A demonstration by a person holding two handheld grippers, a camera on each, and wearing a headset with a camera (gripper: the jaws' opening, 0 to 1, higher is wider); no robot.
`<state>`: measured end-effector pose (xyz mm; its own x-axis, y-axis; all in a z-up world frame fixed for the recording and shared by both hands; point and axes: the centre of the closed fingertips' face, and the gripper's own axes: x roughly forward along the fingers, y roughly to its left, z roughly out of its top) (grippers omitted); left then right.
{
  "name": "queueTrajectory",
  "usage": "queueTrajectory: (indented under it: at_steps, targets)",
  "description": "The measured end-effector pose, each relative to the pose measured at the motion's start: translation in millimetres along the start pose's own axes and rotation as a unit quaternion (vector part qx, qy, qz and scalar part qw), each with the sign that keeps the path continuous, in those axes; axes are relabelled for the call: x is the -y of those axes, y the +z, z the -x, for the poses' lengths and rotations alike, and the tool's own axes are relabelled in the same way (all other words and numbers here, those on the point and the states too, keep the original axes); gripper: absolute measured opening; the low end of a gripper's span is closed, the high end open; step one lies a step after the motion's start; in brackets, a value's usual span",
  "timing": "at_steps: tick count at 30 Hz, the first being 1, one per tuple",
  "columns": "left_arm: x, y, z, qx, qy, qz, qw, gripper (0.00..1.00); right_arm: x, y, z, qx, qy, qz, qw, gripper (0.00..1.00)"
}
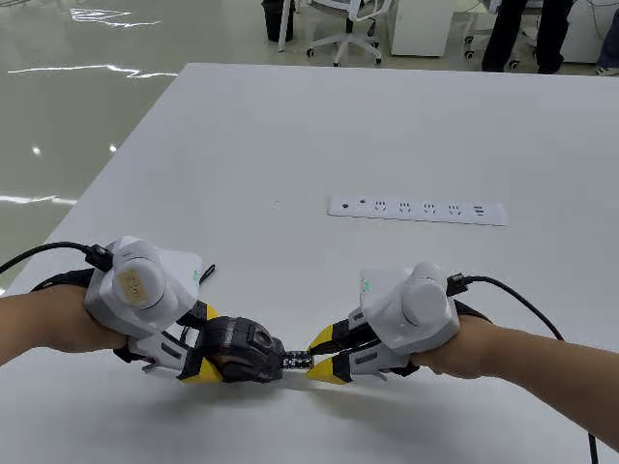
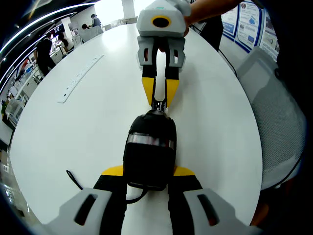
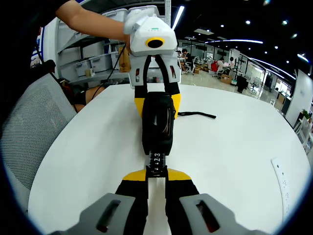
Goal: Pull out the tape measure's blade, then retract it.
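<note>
- Black, rounded plastic tape measure case (image 2: 149, 152), clamped across its sides by my left gripper (image 2: 149, 171), sat low over the smooth white tabletop (image 1: 387, 135).
- My right gripper (image 3: 156, 175) was pinched tight on the short exposed strip of blade (image 3: 155, 159); its end was hidden between the yellow-tipped jaws.

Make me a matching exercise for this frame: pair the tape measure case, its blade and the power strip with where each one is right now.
Things:
1. tape measure case
2. blade
3. power strip

Places:
A. flat on the table, beyond both grippers, touched by neither
B. clamped between the jaws of the left gripper
C. a short length out of the case, its end pinched by the right gripper

Pairs: 1-B, 2-C, 3-A
</note>
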<state>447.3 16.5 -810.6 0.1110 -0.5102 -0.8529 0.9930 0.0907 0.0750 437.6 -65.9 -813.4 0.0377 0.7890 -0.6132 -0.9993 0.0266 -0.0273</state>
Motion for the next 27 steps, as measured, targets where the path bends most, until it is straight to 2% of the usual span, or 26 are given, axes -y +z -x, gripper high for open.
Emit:
queueTrajectory:
  at_steps: [27]
  targets:
    - [1.5, 0.6, 1.2, -0.001, 0.0, 0.001, 1.0, 0.27, -0.9, -1.2, 4.0, 0.0, 0.002, -0.002, 1.0, 0.11]
